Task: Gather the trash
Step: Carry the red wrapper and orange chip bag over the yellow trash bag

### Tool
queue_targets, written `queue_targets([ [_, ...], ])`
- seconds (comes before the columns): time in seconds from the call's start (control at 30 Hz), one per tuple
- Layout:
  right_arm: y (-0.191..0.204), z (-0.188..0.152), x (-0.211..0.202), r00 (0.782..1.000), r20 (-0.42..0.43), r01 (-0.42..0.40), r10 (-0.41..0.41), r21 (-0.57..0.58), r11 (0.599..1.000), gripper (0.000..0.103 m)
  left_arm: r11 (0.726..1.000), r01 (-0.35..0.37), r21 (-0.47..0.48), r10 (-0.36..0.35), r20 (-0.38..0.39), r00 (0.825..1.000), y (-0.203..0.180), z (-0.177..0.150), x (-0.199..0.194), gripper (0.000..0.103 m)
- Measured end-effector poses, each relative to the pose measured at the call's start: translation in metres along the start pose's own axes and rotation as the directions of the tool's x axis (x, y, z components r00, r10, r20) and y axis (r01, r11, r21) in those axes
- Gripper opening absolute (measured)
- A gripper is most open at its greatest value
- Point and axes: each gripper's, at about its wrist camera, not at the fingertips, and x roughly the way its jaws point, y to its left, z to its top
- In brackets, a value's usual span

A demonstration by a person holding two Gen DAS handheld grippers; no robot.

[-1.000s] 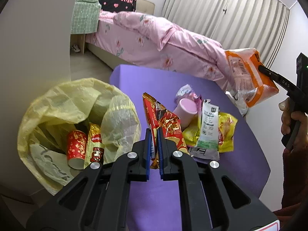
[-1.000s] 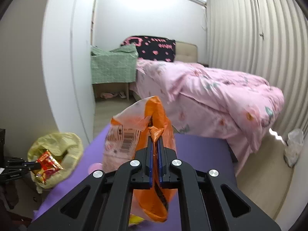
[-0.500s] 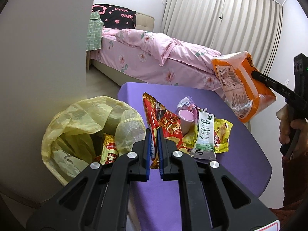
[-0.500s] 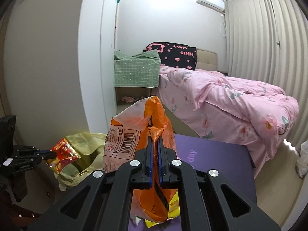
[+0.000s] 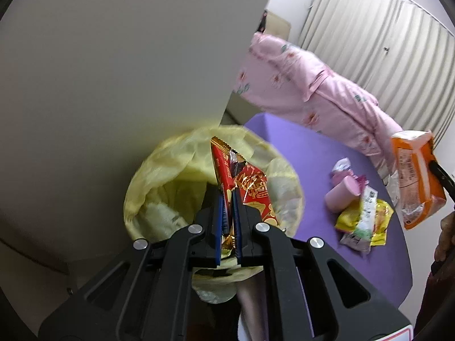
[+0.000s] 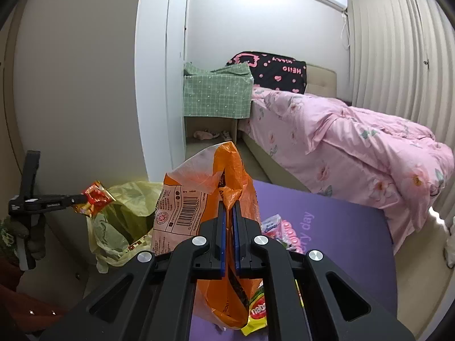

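Left tongs [image 5: 227, 199] clamped tight on a red snack wrapper [image 5: 241, 179] — wrapper hangs right over the open mouth of the yellow trash bag [image 5: 159, 187], not in it yet. Right tongs [image 6: 229, 218] pinched closed on an orange chip bag [image 6: 199, 199], held above the purple counter [image 6: 341, 227], on the counter side of the trash bag and near it. The trash bag sits just off the counter's edge, against the pale wall [image 5: 113, 71]; some wrappers lie inside it, partly hidden. Still on the counter, beyond the trash bag: a pink cup [image 5: 342, 193] on its side, a yellow wrapper [image 5: 378, 221] with a white-green sachet [image 5: 361, 221] across it, and a small crumpled pink-white wrapper [image 5: 341, 166] just behind the cup — all bunched together. Further from the trash bag, past the counter's far edge: a bed with a pink floral quilt [image 6: 341, 142], a green checked cloth [image 6: 217, 91] by its head, a pleated curtain [image 6: 398, 56] behind.
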Motion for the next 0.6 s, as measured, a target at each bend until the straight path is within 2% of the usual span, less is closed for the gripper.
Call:
queue_targets([
  [0.1, 0.007, -0.002, 0.005, 1.0, -0.014, -0.009, 0.009, -0.008, 1.0, 0.006, 1.0, 0.006, -0.017, -0.007, -0.043, 0.999, 0.006, -0.007, 0.016, 0.006],
  [0.37, 0.017, -0.006, 0.019, 0.999, -0.047, -0.017, 0.016, -0.025, 1.0, 0.006, 0.999, 0.004, -0.037, -0.007, -0.092, 0.996, 0.014, -0.007, 0.067, 0.006],
  [0.47, 0.02, -0.007, 0.022, 0.998, -0.056, -0.017, 0.015, -0.025, 1.0, 0.006, 0.999, -0.006, -0.033, 0.004, -0.08, 0.997, 0.014, -0.007, 0.077, 0.011],
  [0.6, 0.024, -0.008, 0.029, 0.997, -0.069, -0.021, 0.02, -0.018, 1.0, 0.006, 0.997, 0.016, -0.079, -0.022, -0.067, 0.998, 0.025, -0.005, 0.073, 0.025],
])
